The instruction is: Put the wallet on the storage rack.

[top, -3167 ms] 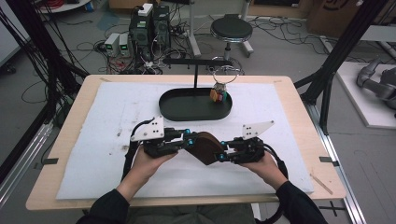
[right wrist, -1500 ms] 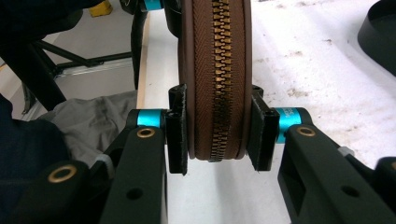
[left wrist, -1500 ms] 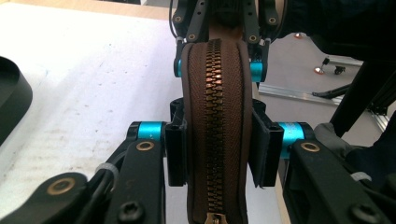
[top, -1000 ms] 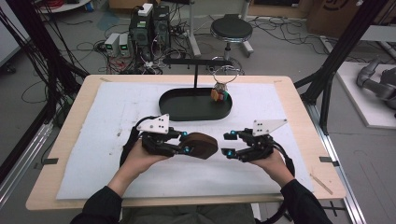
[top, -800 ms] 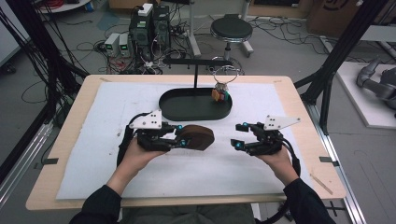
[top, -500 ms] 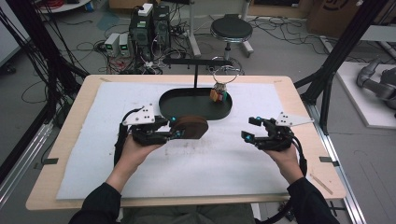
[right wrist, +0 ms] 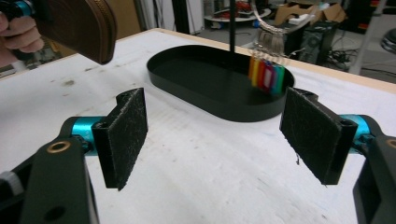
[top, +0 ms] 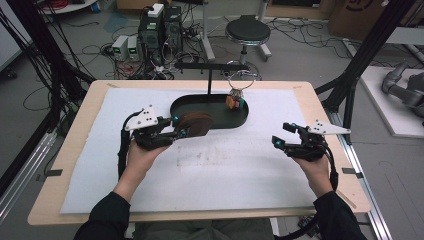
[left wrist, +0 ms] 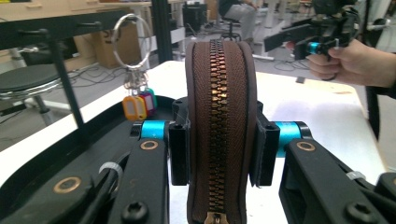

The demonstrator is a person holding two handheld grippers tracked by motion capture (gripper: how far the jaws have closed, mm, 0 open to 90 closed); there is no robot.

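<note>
Pouch (top: 195, 124) is in the left gripper (top: 176, 133) now, carried over the near-left rim of the tray (top: 235, 121) in the high view. My read: the handover is finished and the left hand has the pouch alone; what is left looks like setting it down in the tray, which has not happened, since the pouch is clear of the tray floor. Right gripper (top: 280, 137) sits well apart at the right of the table, jaws just swung wide with nothing between them. Key ring (top: 236, 100) hangs from the stand (top: 210, 75) over the far end of the tray.

Left gripper view next: the pouch (left wrist: 219, 126) stands on edge, zip (left wrist: 216, 116) running up the middle, both pads (left wrist: 179, 154) pressed flat on its sides, a firm partial close. That squeeze and the zip are things the high view cannot give. Coloured tags (left wrist: 138, 103) dangle just left of it, and the other hand (left wrist: 352, 63) holds off at far right.

Right gripper view: two bare pads (right wrist: 122, 135) standing wide apart, white table (right wrist: 210, 177) between them, so it is plainly empty. Tray (right wrist: 219, 102) ahead, tags (right wrist: 267, 74) hanging over its far part, and the pouch (right wrist: 79, 25) up in the top-left corner, visibly off the table, a height the view from above leaves vague.
</note>
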